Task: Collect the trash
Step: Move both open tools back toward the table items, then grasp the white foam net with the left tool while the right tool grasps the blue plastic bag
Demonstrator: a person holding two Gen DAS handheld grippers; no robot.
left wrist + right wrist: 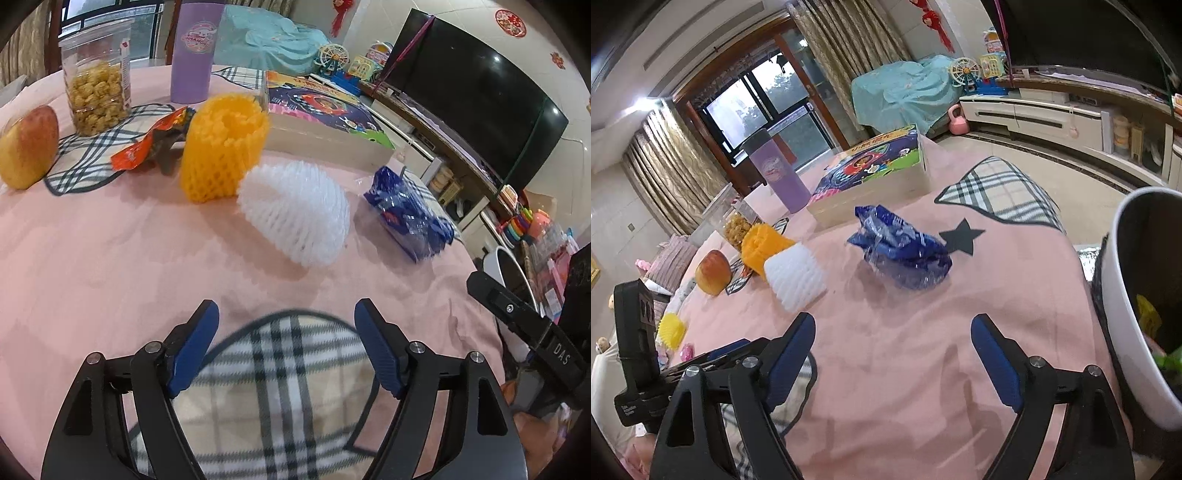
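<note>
Pink tablecloth still carries a white foam net, orange net and blue wrapper; the bin (partly filled) waits beside. Both grippers' jaws gape, empty.

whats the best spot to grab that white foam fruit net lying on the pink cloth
Grip the white foam net across its ribbed sides near the middle, coming down from above. It lies on its side, soft and squashable, with bare pink tablecloth around it. The orange net stands close behind, so the near half probably gives the open left gripper more room.
</note>
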